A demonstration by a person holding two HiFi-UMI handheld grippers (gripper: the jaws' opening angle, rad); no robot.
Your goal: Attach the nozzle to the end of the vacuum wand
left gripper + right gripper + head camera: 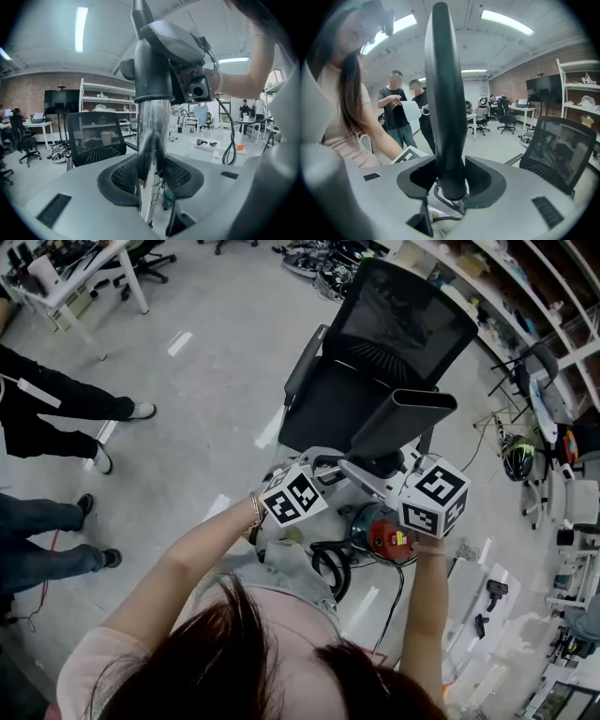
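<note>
- One black office chair (398,329) stands on the far side, straight beyond the work. Nothing I hold touches it.
- Vacuum canister (382,535), red and teal, sits low and near me, under the grippers. Its black hose (330,566) is looped just to its left.
- Nozzle (401,423): dark grey with a flat mouth, pointing up and away toward the chair. The right gripper (451,183) is clamped on its stem, with a jaw on either side.
- Wand (151,136): a chrome tube, upright in the left gripper (151,187), whose jaws are closed on it a little below the tube's end. The nozzle's dark collar sits on top of that end. I cannot tell whether it is fully home.
- Step in hand, as I read it: seating the collar on the tube.
- To do it well: treat the left grip as a fixed anchor and line the nozzle's axis up with the tube. Push straight along it with the right, using a slight twist rather than a rock.
- Risk: both grips sit close to the joint. A skewed push could jam the collar or let the smooth chrome slide through the left jaws.
</note>
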